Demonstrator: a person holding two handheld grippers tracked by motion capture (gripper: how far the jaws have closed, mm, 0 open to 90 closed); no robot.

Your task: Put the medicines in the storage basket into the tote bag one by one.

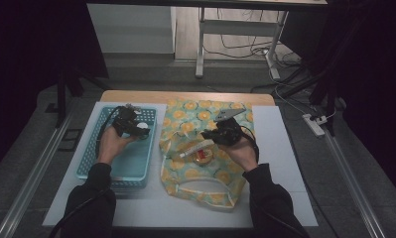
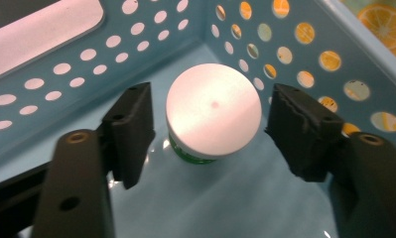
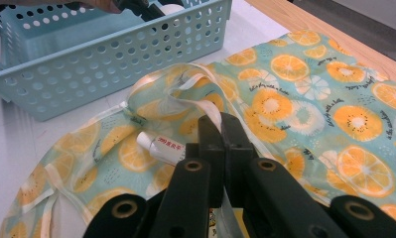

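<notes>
In the high view the left gripper (image 1: 136, 128) hangs inside the pale blue perforated plastic basket (image 1: 91, 163), near its far right corner, over a small white spot. The left gripper view makes that spot plain: a small round jar with a white lid and green body (image 2: 213, 111) stands upright on the basket floor close to the corner, between the two black jaws, which are spread with a gap on either side of the lid (neither pad touches it).

The right gripper (image 1: 210, 135) is over the orange-slice-patterned light green cloth bag (image 1: 205, 111) lying flat on the white board (image 1: 285, 148). The right gripper view shows its jaws pressed together on the pale edge of the bag's fabric (image 3: 225, 218), with a small white tube with red lettering (image 3: 158, 146) just beside them on the cloth. The high view adds a round orange-topped item (image 1: 204, 156) touching that tube.
</notes>
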